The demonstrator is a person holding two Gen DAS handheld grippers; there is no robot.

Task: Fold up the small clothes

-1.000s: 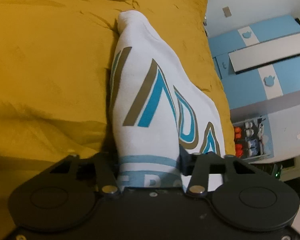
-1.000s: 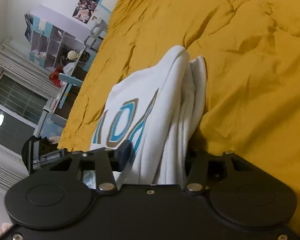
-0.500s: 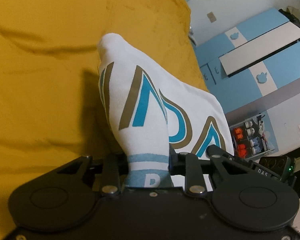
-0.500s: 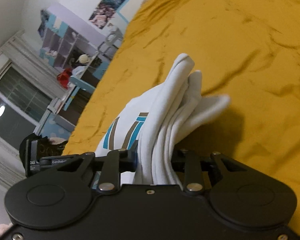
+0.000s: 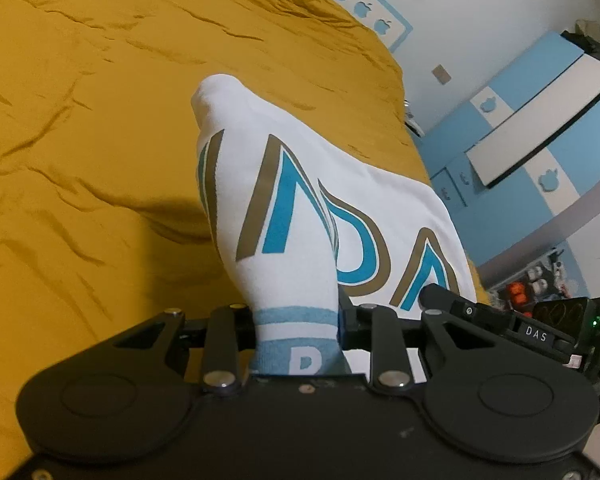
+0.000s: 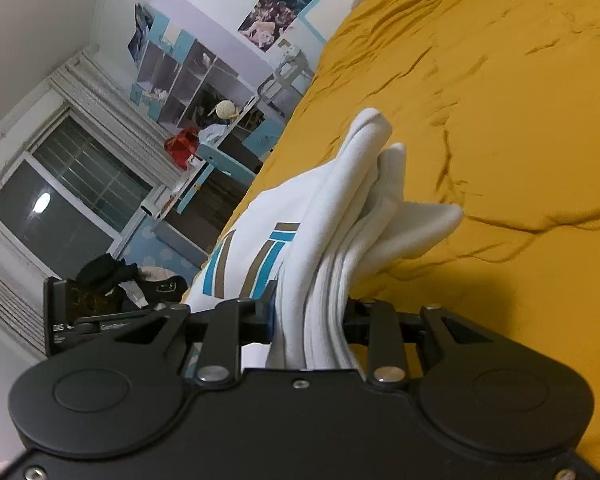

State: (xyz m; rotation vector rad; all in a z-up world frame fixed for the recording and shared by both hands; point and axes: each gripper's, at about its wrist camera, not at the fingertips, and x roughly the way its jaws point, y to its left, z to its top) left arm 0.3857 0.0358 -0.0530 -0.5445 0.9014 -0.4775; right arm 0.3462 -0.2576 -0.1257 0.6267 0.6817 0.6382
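Observation:
A small white garment (image 5: 300, 208) with blue and brown lettering hangs folded between both grippers, lifted above the mustard-yellow bedspread (image 5: 80, 120). My left gripper (image 5: 298, 320) is shut on its edge with the light-blue stripes. My right gripper (image 6: 310, 320) is shut on the other end, where several white layers (image 6: 340, 240) are bunched together. The right gripper also shows at the right edge of the left wrist view (image 5: 500, 320), and the left one at the left of the right wrist view (image 6: 84, 316). The fingertips are hidden by cloth.
The wrinkled bedspread (image 6: 500, 100) fills most of both views. A blue and white wardrobe (image 5: 540, 120) stands past the bed's edge. A window (image 6: 60, 200), shelves (image 6: 188, 80) and dark clothes (image 6: 112, 276) lie beyond the other side.
Both grippers have lifted the garment off the bedspread and higher, still shut on it. The two grippers have come closer together, and more of the room shows.

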